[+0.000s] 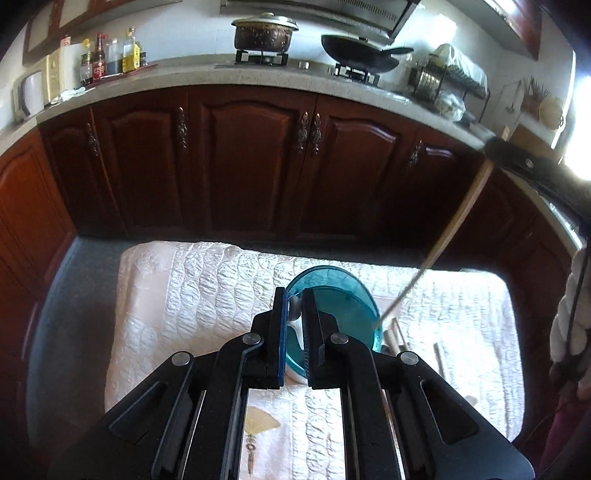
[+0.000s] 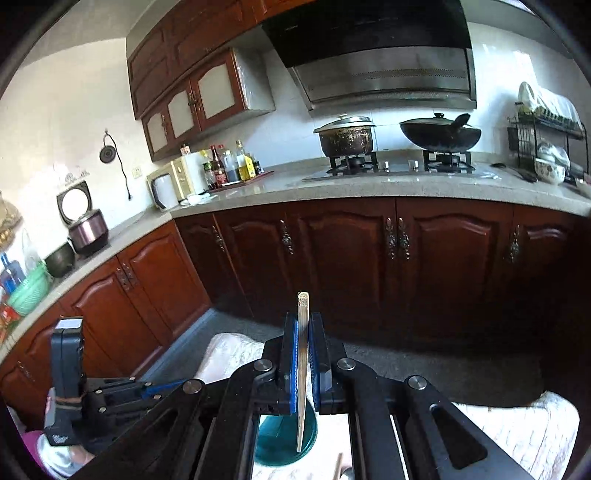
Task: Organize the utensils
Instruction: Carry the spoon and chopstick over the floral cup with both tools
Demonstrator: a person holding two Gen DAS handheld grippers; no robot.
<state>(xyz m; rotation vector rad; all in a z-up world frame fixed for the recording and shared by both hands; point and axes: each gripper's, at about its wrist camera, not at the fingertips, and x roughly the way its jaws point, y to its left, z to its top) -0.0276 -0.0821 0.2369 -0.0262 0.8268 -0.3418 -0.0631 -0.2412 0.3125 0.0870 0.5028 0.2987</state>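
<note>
A teal glass bowl (image 1: 336,310) stands on a white quilted cloth (image 1: 207,288). My left gripper (image 1: 294,306) is shut on a white spoon (image 1: 294,314) and holds it at the bowl's near rim. My right gripper (image 2: 303,332) is shut on a wooden chopstick (image 2: 302,369) that points down to the bowl (image 2: 275,439). In the left wrist view the chopstick (image 1: 439,243) slants down from the right gripper (image 1: 517,162) with its tip at the bowl's right rim. The left gripper (image 2: 110,395) shows at lower left in the right wrist view.
More wooden utensils (image 1: 397,338) lie on the cloth right of the bowl. Dark wood cabinets (image 1: 251,158) stand beyond the cloth's far edge, under a counter with a pot (image 1: 264,33), a wok (image 1: 364,53) and a dish rack (image 1: 448,79).
</note>
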